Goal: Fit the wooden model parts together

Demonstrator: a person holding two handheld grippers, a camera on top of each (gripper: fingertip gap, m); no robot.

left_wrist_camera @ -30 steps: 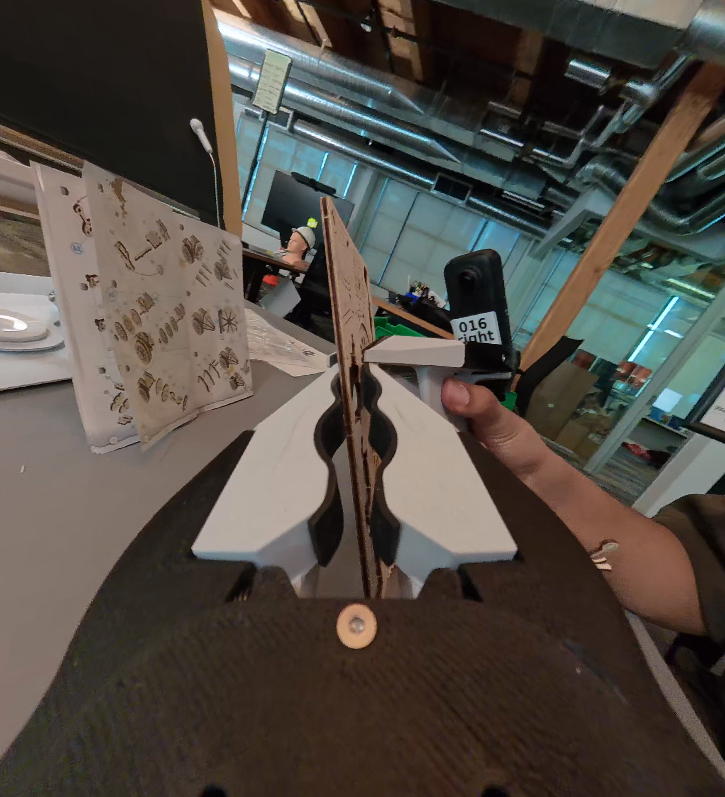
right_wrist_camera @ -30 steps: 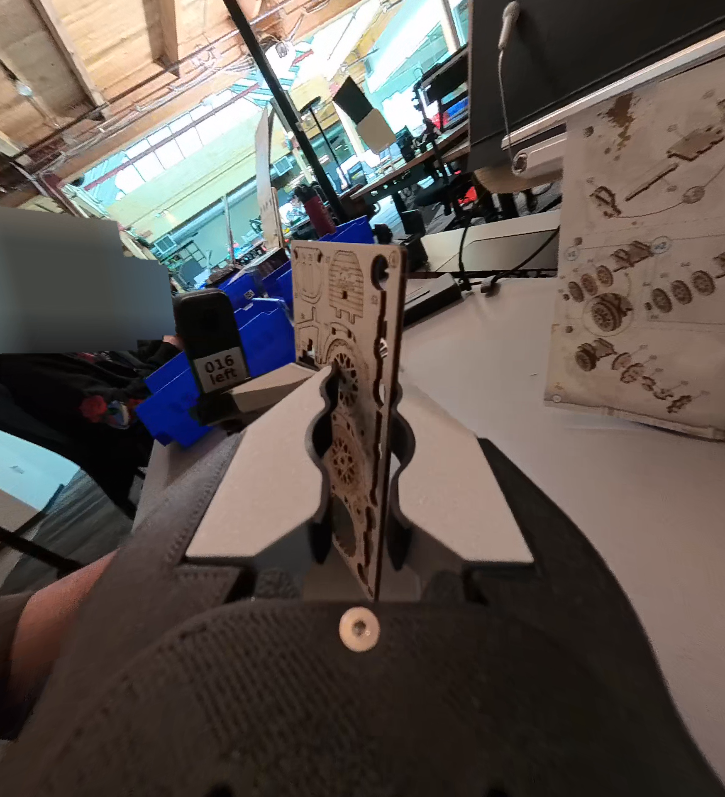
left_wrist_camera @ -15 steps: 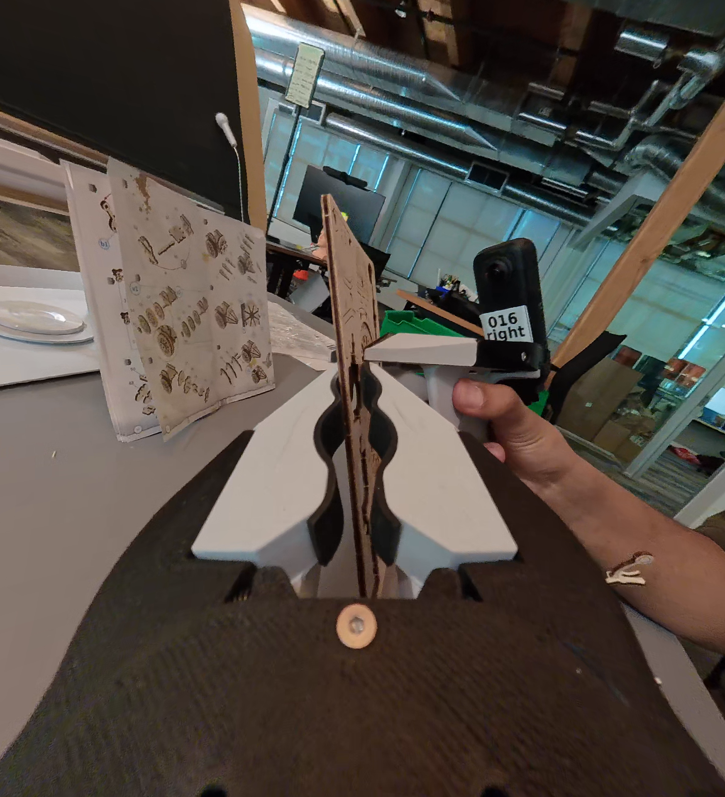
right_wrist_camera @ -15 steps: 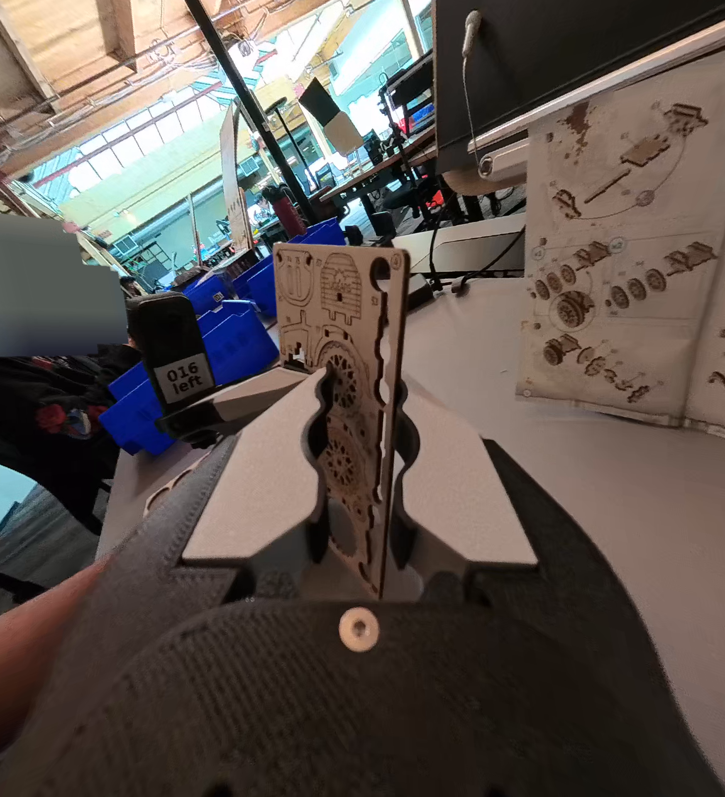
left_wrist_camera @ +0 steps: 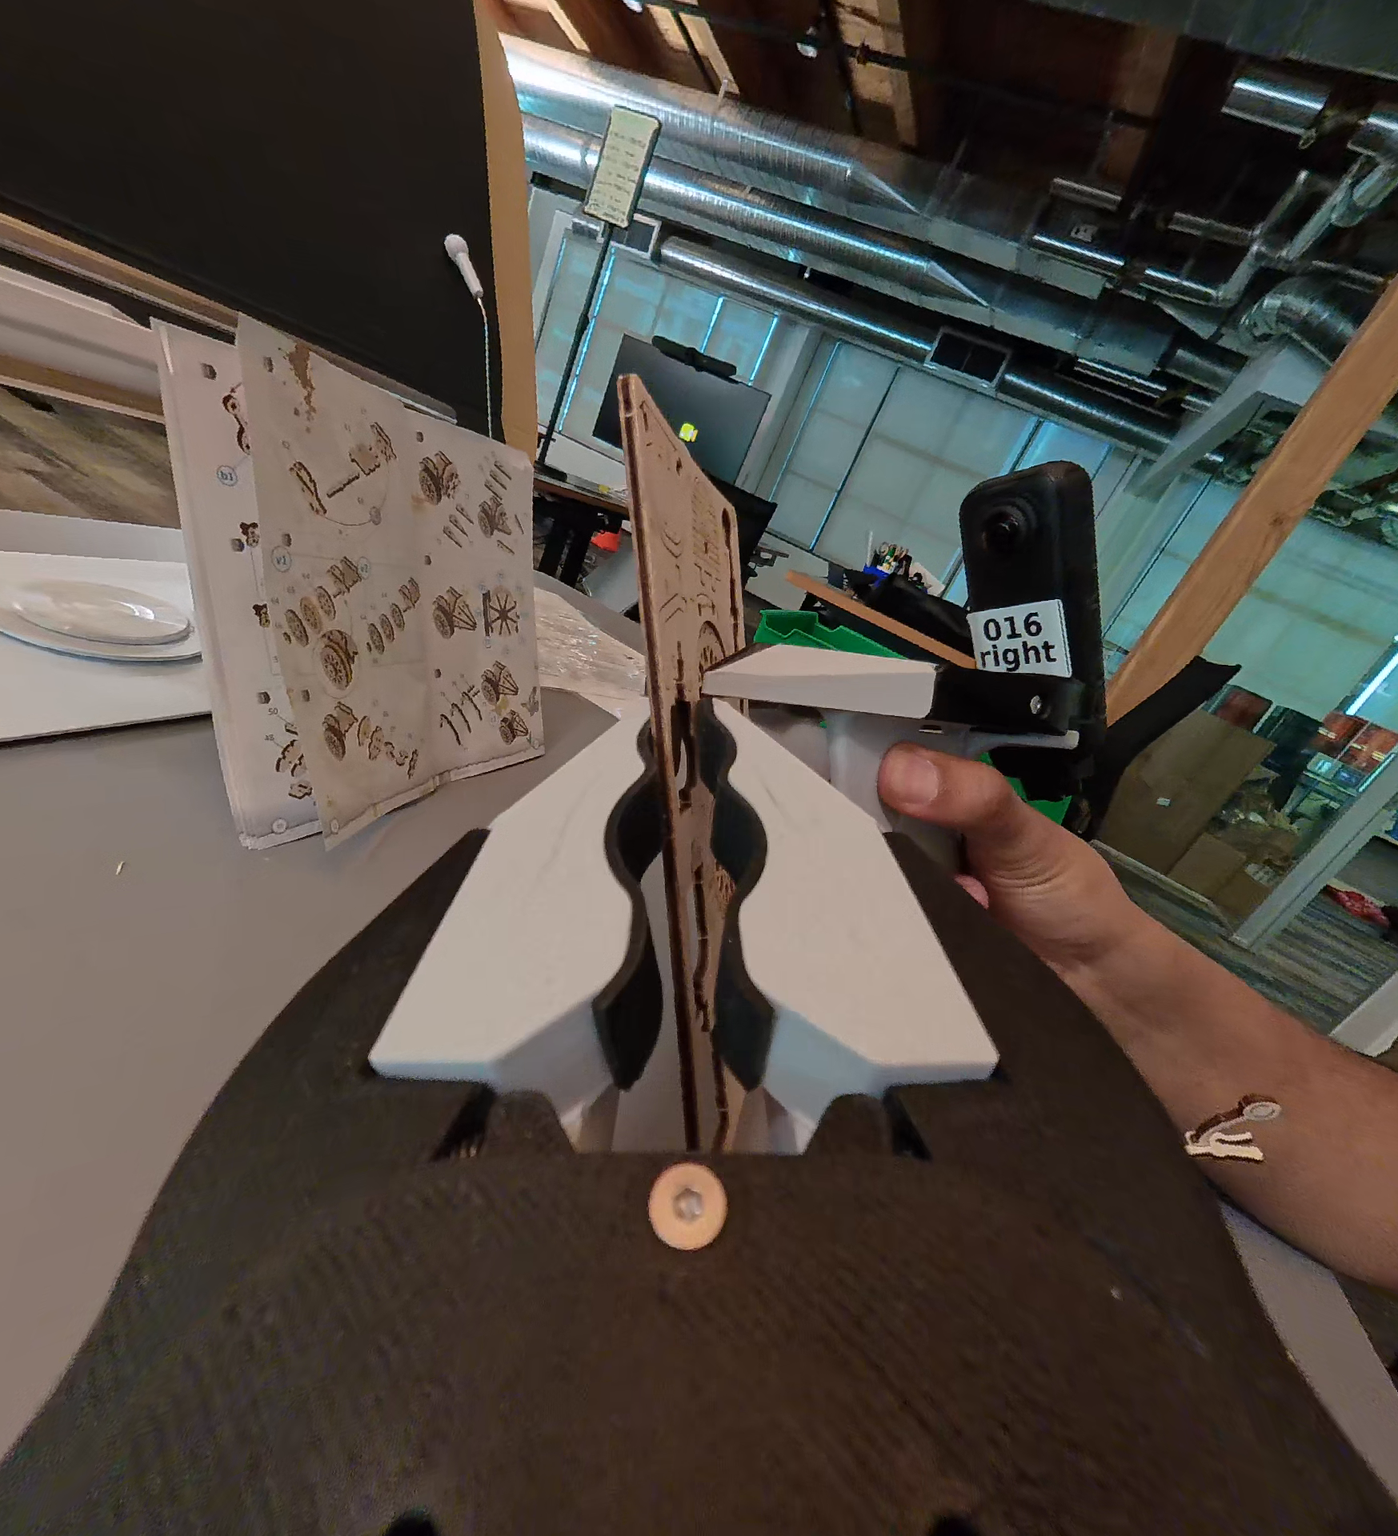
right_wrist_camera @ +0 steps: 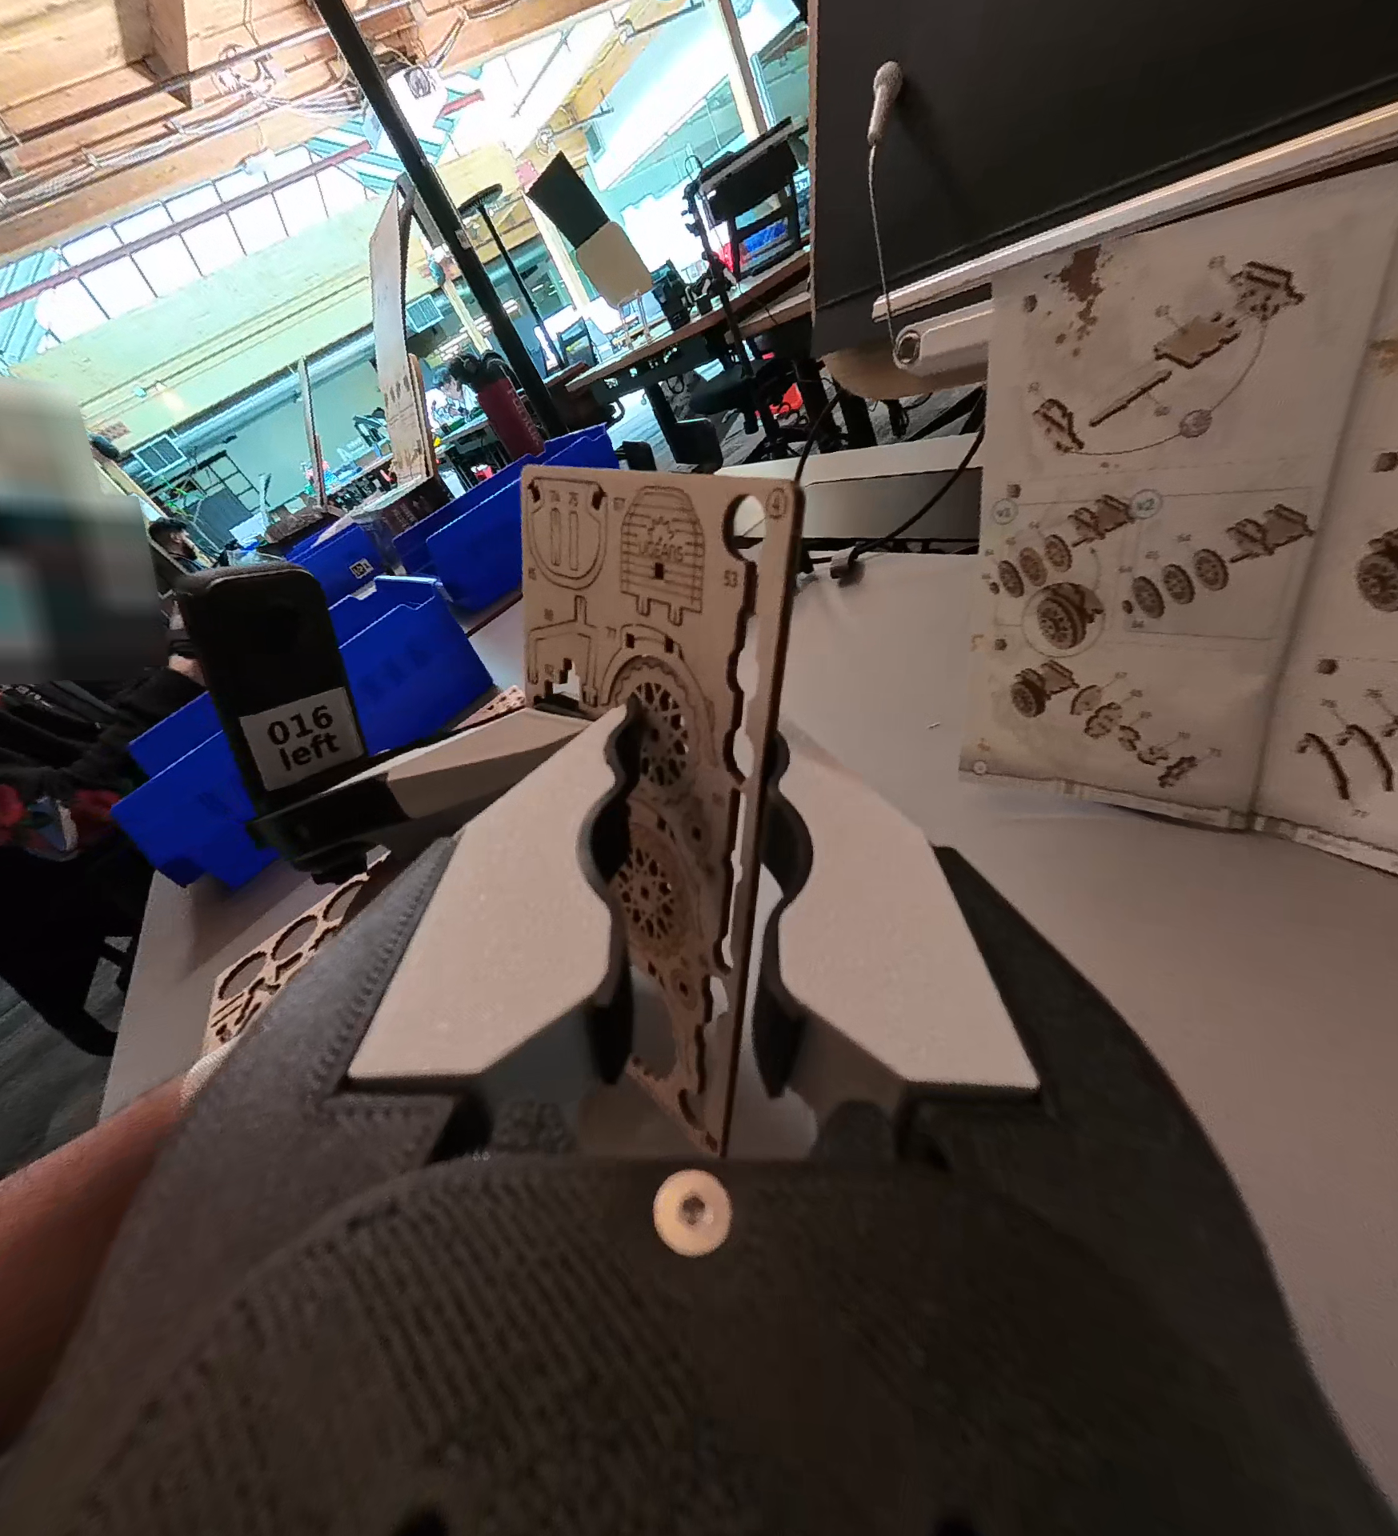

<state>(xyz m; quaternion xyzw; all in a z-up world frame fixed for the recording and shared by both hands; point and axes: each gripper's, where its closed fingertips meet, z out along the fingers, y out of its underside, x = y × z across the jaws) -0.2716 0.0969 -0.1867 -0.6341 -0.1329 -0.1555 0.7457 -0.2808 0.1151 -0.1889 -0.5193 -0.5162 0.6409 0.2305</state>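
Both grippers pinching one wooden sheet

Left gripper sees it edge-on; right gripper shows its cut wheels, both fingers clamped on it.

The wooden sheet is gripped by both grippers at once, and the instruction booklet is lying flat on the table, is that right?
Not quite. The instruction booklet is not flat: the left wrist view shows it standing upright on the table. The rest holds: the wooden sheet is gripped by both the left gripper and the right gripper.
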